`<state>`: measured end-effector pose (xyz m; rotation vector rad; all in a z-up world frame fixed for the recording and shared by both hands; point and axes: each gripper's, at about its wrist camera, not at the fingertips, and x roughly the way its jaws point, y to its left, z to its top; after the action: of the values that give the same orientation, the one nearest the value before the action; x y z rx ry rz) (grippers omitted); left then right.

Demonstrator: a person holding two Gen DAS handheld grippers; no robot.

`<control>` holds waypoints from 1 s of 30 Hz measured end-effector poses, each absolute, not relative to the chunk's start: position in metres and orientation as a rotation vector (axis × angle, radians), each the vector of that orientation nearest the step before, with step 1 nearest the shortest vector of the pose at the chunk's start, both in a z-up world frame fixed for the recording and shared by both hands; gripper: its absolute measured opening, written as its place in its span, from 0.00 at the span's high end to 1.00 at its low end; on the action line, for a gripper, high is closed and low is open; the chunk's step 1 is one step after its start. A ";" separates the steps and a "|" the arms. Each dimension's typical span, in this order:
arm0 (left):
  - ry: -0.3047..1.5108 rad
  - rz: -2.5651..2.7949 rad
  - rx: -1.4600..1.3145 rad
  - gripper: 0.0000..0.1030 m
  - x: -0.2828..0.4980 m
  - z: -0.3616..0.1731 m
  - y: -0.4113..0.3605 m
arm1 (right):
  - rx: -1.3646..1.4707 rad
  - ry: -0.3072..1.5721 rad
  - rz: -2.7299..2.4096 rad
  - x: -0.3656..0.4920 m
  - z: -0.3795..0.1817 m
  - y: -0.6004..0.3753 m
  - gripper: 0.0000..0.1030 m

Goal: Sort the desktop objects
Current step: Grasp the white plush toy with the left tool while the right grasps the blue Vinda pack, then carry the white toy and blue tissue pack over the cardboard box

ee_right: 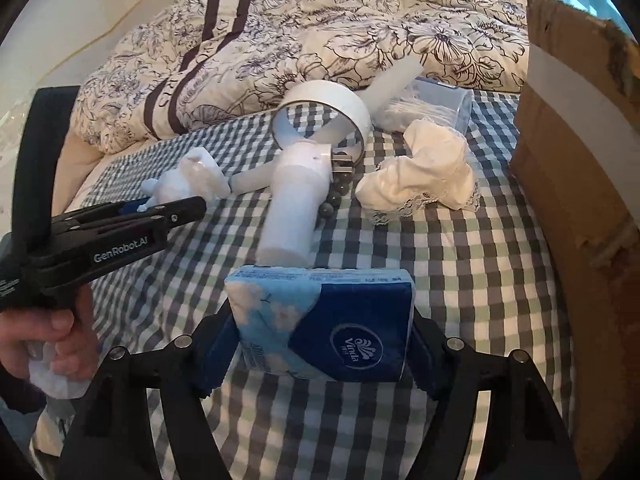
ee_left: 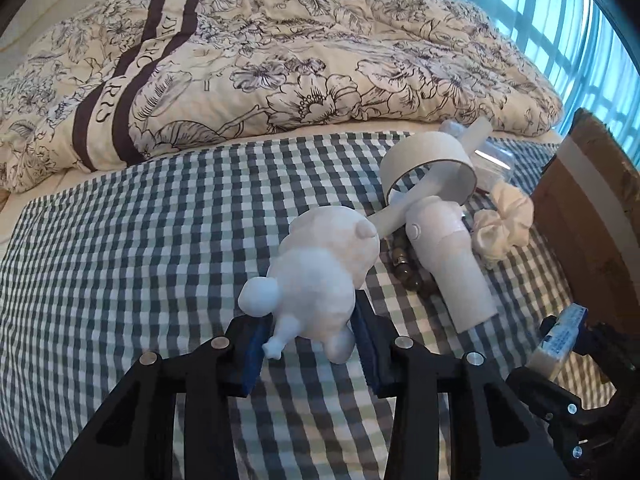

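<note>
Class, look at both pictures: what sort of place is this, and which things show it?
Most likely a bedroom: a rumpled cream floral quilt lies on a bed spread with a blue-and-white checked cloth, beside a bright barred window.

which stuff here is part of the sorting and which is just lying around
Job: toy figure in the left gripper; tissue pack in the right gripper; tape roll, scrunchie, white tube, cardboard box.
Lying about: quilt, checked cloth.

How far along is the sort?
Done: nothing visibly; the cardboard box interior is hidden. In hand: left hand-held gripper on the white figurine, right hand-held gripper on the tissue pack. Left: tape roll, white tube, scrunchie, beads.
</note>
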<state>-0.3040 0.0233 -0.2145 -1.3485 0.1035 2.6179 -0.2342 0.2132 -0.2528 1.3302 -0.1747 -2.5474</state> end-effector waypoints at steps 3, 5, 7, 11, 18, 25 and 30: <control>0.102 2.632 -1.317 0.61 -0.295 -0.202 0.024 | 1.309 -0.180 -2.555 -0.225 -0.245 0.215 0.30; 0.099 2.643 -1.293 0.61 -0.289 -0.192 0.025 | 1.292 -0.180 -2.559 -0.220 -0.239 0.216 0.30; 0.093 2.658 -1.260 0.61 -0.283 -0.180 0.027 | 1.272 -0.175 -2.565 -0.215 -0.231 0.216 0.30; 0.069 2.674 -1.199 0.61 -0.270 -0.154 0.031 | 1.236 -0.150 -2.583 -0.205 -0.214 0.219 0.30; 0.062 2.729 -1.062 0.61 -0.247 -0.106 0.035 | 1.170 -0.133 -2.632 -0.192 -0.178 0.227 0.30; 0.062 2.783 -0.969 0.61 -0.226 -0.067 0.033 | 1.067 -0.125 -2.675 -0.183 -0.133 0.234 0.30; 0.062 2.809 -0.913 0.61 -0.212 -0.043 0.035 | 0.999 -0.128 -2.696 -0.174 -0.104 0.237 0.30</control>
<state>-0.2122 0.0353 -0.0428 -0.9129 0.0623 2.8085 -0.1741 0.2368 -0.1039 0.9987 -0.1285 -2.6958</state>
